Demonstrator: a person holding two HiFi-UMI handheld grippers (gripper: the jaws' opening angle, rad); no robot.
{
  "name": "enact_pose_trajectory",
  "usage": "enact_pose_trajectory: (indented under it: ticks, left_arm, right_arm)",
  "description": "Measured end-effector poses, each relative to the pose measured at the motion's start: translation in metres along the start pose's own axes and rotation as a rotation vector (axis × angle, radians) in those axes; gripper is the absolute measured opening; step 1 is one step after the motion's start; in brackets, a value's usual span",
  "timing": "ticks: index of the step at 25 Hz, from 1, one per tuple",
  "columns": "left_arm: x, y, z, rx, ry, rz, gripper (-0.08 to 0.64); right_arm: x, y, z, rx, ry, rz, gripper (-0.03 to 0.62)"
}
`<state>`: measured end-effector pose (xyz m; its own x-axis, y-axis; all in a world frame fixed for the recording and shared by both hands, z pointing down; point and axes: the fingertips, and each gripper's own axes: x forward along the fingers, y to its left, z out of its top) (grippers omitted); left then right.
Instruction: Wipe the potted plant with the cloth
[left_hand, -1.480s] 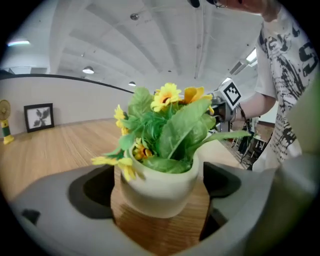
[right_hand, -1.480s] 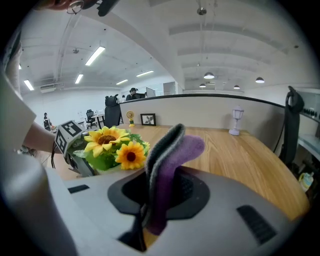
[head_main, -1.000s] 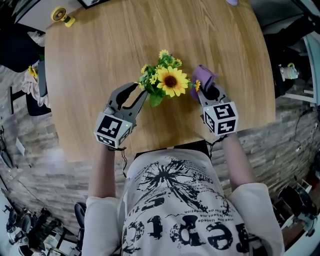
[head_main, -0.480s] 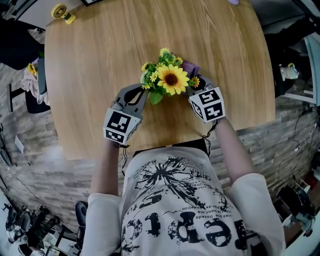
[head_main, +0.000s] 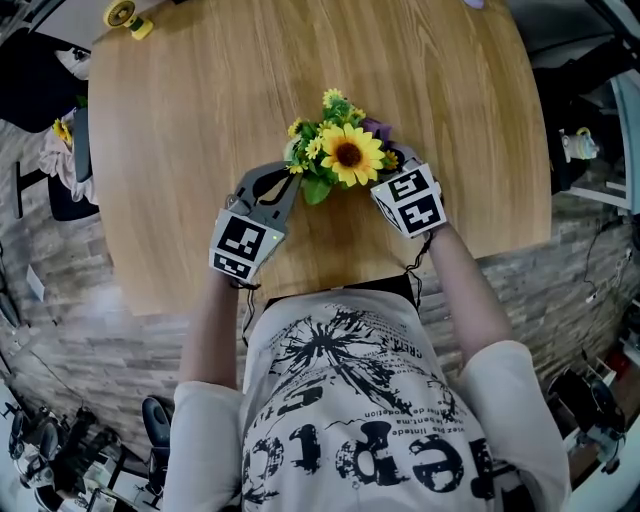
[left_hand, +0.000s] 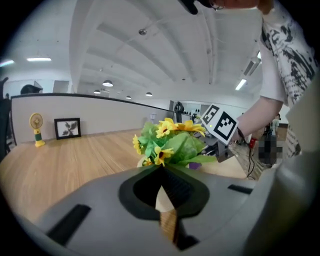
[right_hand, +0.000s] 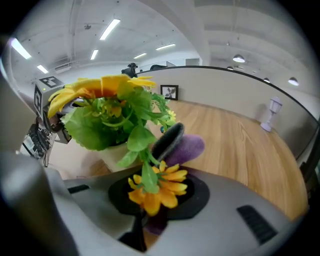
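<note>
The potted plant (left_hand: 172, 142) stands on the wooden table (head_main: 180, 120), near its front edge, between the two grippers. We note yellow blooms, a large sunflower (head_main: 349, 154) on top, green leaves and a cream pot (right_hand: 114, 156).

The left gripper (head_main: 288, 177) has its jaws fully together. Its tips sit at the left side of the foliage, right at the leaves. We see nothing clearly held between the pads; whether they pinch a leaf edge we cannot tell.

The right gripper (right_hand: 152, 207) is clamped on the purple cloth (right_hand: 187, 147), which sticks out past the jaw tips toward the plant. The cloth end lies among the leaves on the plant's right side. A small yellow flower (right_hand: 155, 187) on a green stem droops across the cloth and the jaw opening. In the head view this gripper's marker cube (head_main: 408, 200) sits just beside the sunflower, and the cloth is mostly hidden under the blooms.
</note>
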<state>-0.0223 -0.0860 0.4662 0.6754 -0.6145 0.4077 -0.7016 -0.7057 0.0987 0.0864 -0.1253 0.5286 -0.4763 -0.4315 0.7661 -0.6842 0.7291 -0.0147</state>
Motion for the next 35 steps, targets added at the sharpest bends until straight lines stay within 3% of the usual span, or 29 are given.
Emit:
enact_pose_trajectory:
  ticks: [12,20,28,32,35]
  left_arm:
    - [-0.003,0.0,0.002,0.022,-0.04,-0.024,0.003]
    - [-0.002,0.0,0.001,0.017,-0.066,-0.037,0.002]
    - [-0.002,-0.001,0.002,-0.001,-0.061,-0.085,0.003]
    - [-0.002,-0.001,0.003,0.0,-0.06,-0.097,0.002]
    - [-0.002,-0.001,0.004,-0.002,-0.064,-0.095,0.003]
  right_arm:
    - [-0.018,0.036,-0.019,0.041,0.059,-0.002,0.071]
    - [-0.022,0.069,-0.028,0.145,0.08,-0.025,0.071]
    - [-0.015,0.101,-0.021,0.187,0.129,0.029,0.072]
    - [-0.01,0.119,-0.015,0.175,0.192,0.1,0.072]
    - [-0.007,0.131,-0.009,0.225,0.206,0.143,0.072]
